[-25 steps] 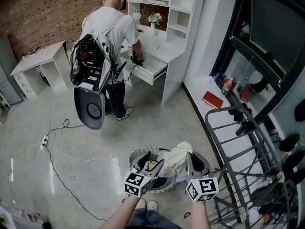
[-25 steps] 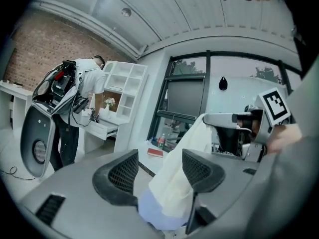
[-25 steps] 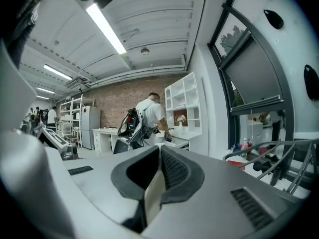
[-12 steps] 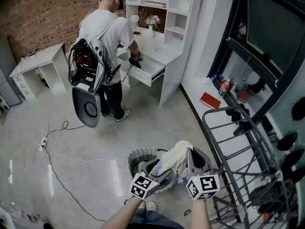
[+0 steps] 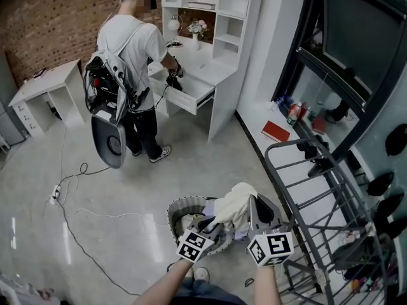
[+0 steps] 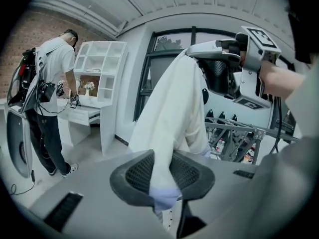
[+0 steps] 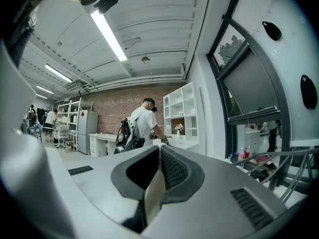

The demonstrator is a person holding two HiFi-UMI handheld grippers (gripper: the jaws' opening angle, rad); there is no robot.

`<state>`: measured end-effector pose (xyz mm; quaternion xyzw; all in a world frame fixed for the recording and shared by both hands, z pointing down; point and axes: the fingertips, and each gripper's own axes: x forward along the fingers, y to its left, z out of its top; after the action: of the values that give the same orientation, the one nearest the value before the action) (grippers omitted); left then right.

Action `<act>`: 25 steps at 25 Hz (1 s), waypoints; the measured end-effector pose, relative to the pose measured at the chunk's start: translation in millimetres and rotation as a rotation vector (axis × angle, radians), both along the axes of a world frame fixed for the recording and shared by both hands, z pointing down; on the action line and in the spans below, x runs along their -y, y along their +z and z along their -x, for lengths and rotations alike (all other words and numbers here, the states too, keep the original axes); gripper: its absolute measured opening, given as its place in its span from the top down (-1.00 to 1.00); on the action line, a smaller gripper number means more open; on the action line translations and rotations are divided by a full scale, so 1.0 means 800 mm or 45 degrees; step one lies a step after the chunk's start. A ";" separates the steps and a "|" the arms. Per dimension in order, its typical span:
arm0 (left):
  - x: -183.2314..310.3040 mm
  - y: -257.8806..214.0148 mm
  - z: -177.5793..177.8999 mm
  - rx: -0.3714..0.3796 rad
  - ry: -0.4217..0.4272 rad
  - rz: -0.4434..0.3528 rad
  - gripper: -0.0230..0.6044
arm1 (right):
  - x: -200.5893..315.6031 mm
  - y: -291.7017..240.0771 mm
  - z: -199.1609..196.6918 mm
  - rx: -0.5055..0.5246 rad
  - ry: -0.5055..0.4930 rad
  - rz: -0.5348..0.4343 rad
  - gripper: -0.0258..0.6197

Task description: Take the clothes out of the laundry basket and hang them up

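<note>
- A white garment [image 6: 169,108] is held up above the basket [image 5: 177,210], stretched between the two grippers.
- Its upper end is clamped in the right gripper [image 7: 158,158], whose jaws are closed on a fold of the cloth.
- From there the cloth hangs down and into the left gripper [image 6: 162,178], which is placed lower and just beside the right one.
- The left jaws have just been closing; the pale lavender cuff at the garment's lower end is pinched between the pads.
- The basket is seen on the floor directly under both grippers, with more clothes inside it.
- A grey drying rack [image 5: 305,189] is set up just to the right of the right gripper, its bars near the garment but apart from it.
- A red book [image 5: 275,131] is seen on the floor by the window, beyond the rack.
- Farther back, a person [image 5: 127,43] with a backpack is seen at a white desk [image 5: 210,81], well apart from the basket.
- A cable [image 5: 76,215] is trailed across the floor to the left.
</note>
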<state>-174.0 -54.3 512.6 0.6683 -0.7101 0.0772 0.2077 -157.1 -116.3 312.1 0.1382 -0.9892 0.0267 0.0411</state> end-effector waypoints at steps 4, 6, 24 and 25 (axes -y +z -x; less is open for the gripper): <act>-0.001 -0.002 0.004 0.011 -0.014 0.008 0.80 | 0.000 -0.001 -0.008 -0.003 0.016 0.001 0.90; -0.002 -0.004 0.007 0.006 -0.025 0.005 0.82 | 0.001 0.001 -0.012 -0.005 0.024 -0.002 0.90; -0.003 -0.153 0.067 -0.024 -0.146 -0.314 0.84 | 0.035 0.028 -0.079 -0.031 0.214 0.002 0.90; -0.001 -0.163 0.064 -0.023 -0.131 -0.336 0.84 | 0.036 0.026 -0.084 -0.028 0.234 0.004 0.90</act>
<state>-225.5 -53.3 382.0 0.6533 -0.7455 -0.0336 0.1280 -89.6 -145.0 332.9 0.2288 -0.9717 0.0305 0.0495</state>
